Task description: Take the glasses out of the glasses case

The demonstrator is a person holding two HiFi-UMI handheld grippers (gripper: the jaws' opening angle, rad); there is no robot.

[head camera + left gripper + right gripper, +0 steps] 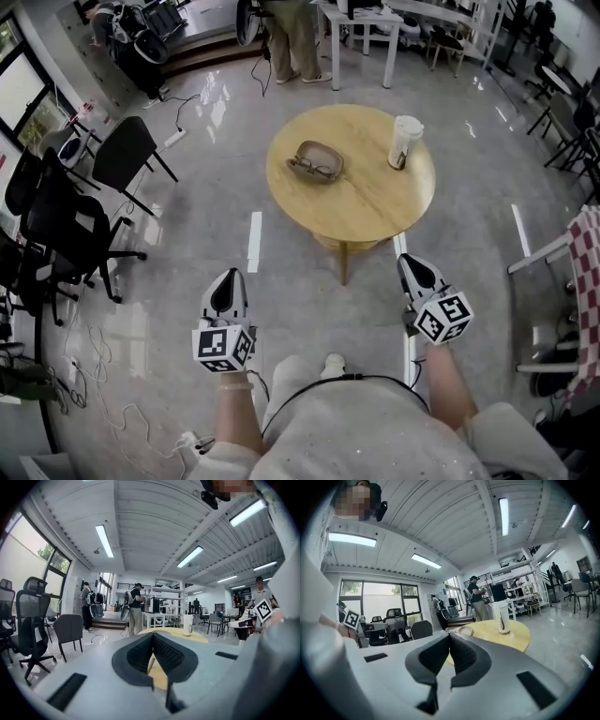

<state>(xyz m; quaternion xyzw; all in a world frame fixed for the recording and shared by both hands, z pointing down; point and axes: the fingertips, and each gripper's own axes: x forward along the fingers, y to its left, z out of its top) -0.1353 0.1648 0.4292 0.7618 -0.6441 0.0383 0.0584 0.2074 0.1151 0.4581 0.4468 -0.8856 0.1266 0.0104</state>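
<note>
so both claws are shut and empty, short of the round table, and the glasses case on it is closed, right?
Not quite. The glasses case is open, with the glasses showing inside it, as the head view shows. The rest holds: the left claw and right claw are shut, empty and short of the round table.

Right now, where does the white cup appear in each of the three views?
Head view: the white cup stands near the right edge of the round table, in the upper middle of the picture.
Left gripper view: the cup is right of centre, at the far side of the table.
Right gripper view: the cup is right of centre, on the table.
Shared landmark: the round table under the cup.
</note>
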